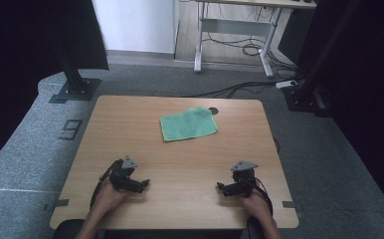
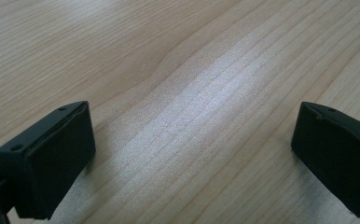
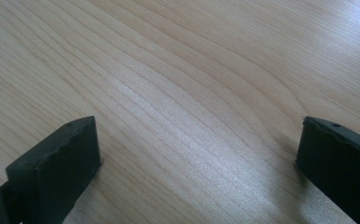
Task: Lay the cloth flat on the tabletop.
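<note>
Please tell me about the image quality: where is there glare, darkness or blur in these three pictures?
High view: the corners fall into darkness, the table is evenly lit, and the green cloth looks slightly soft. Left gripper view: a pale sheen runs diagonally across the wood between the open jaws of the left gripper. Right gripper view: a similar soft sheen lies ahead of the right gripper; its near jaws look blurred.

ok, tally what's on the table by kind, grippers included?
Green cloth: 1
Grippers: 2, left gripper and right gripper, both open, fingers resting on bare wood
Total: 3
</note>
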`<state>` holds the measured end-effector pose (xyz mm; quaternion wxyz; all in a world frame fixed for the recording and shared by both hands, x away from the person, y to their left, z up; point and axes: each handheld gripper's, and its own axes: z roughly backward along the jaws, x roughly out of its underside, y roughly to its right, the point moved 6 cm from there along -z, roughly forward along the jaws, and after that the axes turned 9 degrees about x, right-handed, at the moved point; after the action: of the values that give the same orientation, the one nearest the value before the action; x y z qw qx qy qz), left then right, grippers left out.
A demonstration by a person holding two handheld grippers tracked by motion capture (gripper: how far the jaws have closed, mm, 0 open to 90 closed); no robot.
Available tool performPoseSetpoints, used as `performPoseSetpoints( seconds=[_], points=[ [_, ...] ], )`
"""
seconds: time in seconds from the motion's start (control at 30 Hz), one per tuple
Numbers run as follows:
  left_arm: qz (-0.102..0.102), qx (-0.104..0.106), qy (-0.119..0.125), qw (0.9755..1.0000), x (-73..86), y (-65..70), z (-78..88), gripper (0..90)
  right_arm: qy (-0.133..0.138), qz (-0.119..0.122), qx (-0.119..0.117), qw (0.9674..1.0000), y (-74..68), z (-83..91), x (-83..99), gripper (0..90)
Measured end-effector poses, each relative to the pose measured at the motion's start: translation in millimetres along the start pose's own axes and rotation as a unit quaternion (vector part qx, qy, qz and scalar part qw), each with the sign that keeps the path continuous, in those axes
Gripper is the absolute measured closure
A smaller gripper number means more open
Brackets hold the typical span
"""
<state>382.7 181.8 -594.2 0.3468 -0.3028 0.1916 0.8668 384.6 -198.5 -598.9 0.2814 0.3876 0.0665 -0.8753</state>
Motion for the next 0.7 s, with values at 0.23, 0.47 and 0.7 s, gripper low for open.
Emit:
performPoseSetpoints(
  seconds=[0.23, 0.47, 0.7],
  points=[
    [0.006, -0.005, 0.001, 1.0, 0.5, 0.8, 0.3, 0.0, 0.0, 0.0, 0.0, 1.0, 0.0, 0.0, 0.0, 0.0],
    [0.01, -0.008, 0.004, 0.9999, 0.0, 0.4, 0.2, 0.4, 0.0, 0.0, 0.0, 1.0, 0.0, 0.0, 0.0, 0.0],
    [0.008, -0.008, 0.003, 0.9999, 0.0, 0.4, 0.2, 0.2, 0.0, 0.0, 0.0, 1.0, 0.0, 0.0, 0.0, 0.0]
  ],
)
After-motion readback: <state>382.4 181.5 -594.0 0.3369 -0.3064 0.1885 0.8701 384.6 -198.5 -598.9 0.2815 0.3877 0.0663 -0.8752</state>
